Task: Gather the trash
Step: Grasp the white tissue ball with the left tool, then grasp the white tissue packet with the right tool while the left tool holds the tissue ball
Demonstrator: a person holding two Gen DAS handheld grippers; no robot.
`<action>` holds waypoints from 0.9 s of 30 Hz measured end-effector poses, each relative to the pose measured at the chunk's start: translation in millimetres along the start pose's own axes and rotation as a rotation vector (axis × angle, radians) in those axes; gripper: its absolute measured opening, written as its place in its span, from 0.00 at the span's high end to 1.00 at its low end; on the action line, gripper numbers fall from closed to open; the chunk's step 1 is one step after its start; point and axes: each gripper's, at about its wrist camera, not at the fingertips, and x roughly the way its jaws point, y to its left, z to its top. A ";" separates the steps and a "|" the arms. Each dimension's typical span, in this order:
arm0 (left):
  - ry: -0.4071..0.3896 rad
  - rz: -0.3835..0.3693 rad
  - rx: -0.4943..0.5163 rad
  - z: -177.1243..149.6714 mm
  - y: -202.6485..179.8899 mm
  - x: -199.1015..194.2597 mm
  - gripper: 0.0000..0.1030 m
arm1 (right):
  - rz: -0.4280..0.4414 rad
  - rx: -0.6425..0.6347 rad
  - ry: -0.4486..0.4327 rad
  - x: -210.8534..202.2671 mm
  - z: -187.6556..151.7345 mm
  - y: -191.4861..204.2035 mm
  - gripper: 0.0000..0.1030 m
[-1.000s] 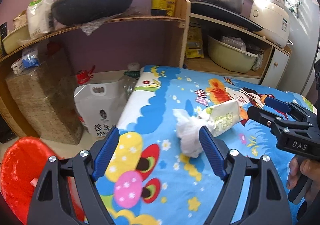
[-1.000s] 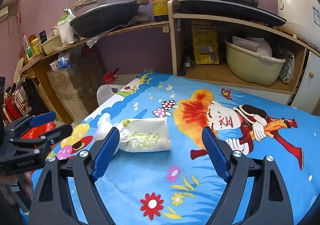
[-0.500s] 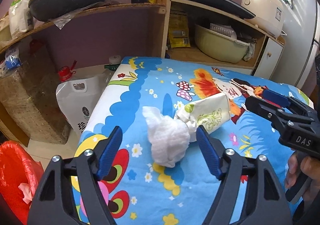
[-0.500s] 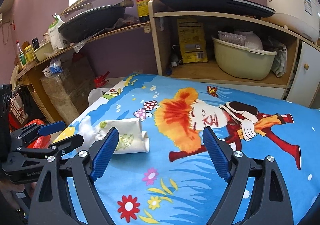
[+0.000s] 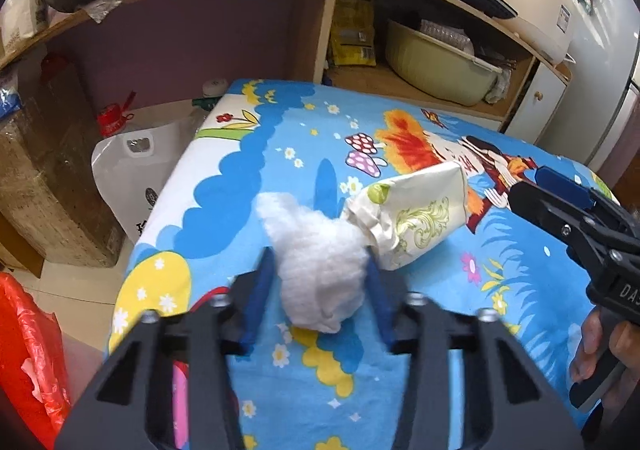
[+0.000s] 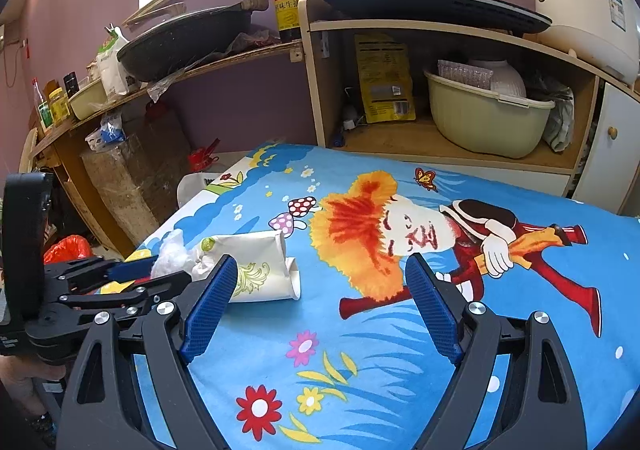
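Note:
A crumpled white tissue wad [image 5: 318,266] lies on the blue cartoon tablecloth [image 5: 280,137]. My left gripper [image 5: 318,282] has its blue fingers closed against both sides of the wad. A cream paper packet [image 5: 412,217] with a green print lies right behind the wad, touching it. In the right wrist view the wad [image 6: 172,256] and the packet [image 6: 260,266] lie at the left. My right gripper [image 6: 320,306] is open and empty, low over the cloth to the right of the packet. It also shows in the left wrist view [image 5: 568,205].
A red trash bag [image 5: 28,350] stands on the floor at the table's left. A white plastic jug [image 5: 132,173] and a brown box [image 5: 44,185] stand beside the table. Wooden shelves [image 6: 440,145] with a basin, pots and bottles stand behind the table.
My left gripper has moved forward and down, and its fingers have closed from wide open onto the tissue wad. My right gripper has shifted slightly and stays open.

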 end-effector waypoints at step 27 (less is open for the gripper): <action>-0.201 0.133 -0.063 -1.0 33.7 -95.1 0.69 | 0.017 -0.057 0.109 43.7 -5.4 63.6 0.18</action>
